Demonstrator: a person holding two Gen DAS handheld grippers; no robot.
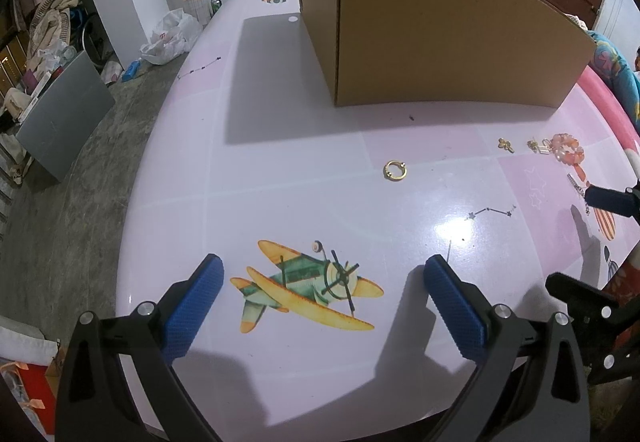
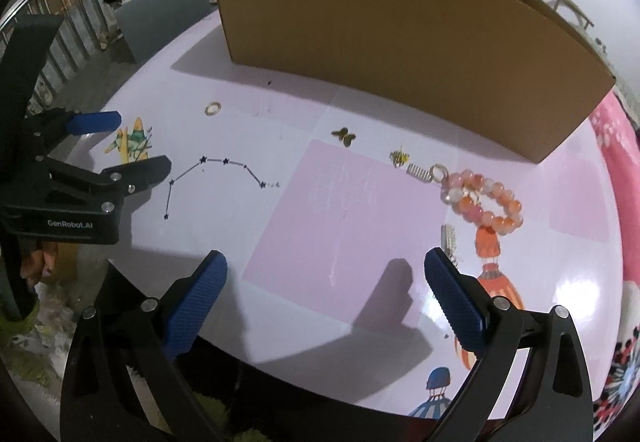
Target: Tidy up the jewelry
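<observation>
A gold ring [image 1: 395, 170] [image 2: 213, 108] lies on the pink table ahead of my left gripper [image 1: 324, 302], which is open and empty over a printed airplane. To the right lie a gold butterfly piece [image 1: 505, 144] [image 2: 344, 136], a small gold charm [image 2: 399, 158], a silver clip [image 2: 419, 173] and a pink-orange bead bracelet [image 1: 567, 154] [image 2: 482, 200]. My right gripper [image 2: 325, 300] is open and empty, short of the bracelet; a silver piece [image 2: 449, 236] lies by its right finger. A cardboard box [image 1: 432, 30] [image 2: 392, 38] stands behind everything.
The table [image 1: 280, 170] [image 2: 320, 226] drops off to a concrete floor on the left, where a grey panel [image 1: 64, 110] and bags stand. A pink patterned cloth [image 2: 616, 170] borders the table's right side. The left gripper's body [image 2: 72, 198] shows at the right view's left edge.
</observation>
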